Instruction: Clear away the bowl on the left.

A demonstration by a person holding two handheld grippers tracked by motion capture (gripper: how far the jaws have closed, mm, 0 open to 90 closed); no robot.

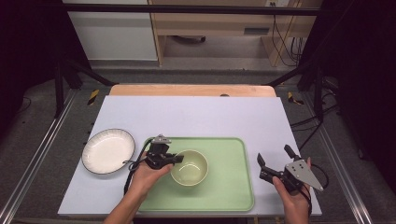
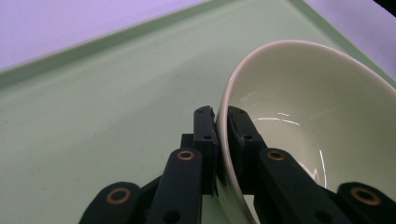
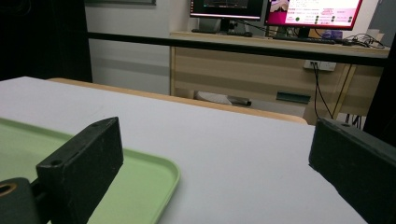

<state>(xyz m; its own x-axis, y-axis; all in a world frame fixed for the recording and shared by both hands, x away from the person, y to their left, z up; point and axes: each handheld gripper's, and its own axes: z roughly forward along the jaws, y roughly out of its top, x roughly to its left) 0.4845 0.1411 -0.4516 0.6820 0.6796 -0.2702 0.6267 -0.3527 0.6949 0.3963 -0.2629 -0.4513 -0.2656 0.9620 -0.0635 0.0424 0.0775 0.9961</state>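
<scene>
Left claw [image 1: 179, 159] is clamped on the near-left rim of the bowl [image 1: 190, 168]; in the left gripper view I see one pad outside the wall and one inside, both pressed against the rim [image 2: 223, 122], with no gap to spare. Bowl sits on the green tray [image 1: 233, 186], a little left of the tray's middle, upright as far as I can tell from the high view. My left hand [image 1: 148, 175] comes in from the near edge and holds that claw pointing right, toward the bowl.

Right claw [image 1: 273, 160] hangs over the white worktop [image 1: 196, 114] just right of the tray's right edge, near the near-right corner. Its jaws stand wide apart with nothing between them; through the right gripper view I look between the two pads [image 3: 81, 163] at bare worktop and the tray's corner [image 3: 159, 179]. My right hand [image 1: 292, 193] grips it from below.

Left of the tray, a white plate [image 1: 108, 150] lies on the worktop, close beside the tray but not touching it.
</scene>
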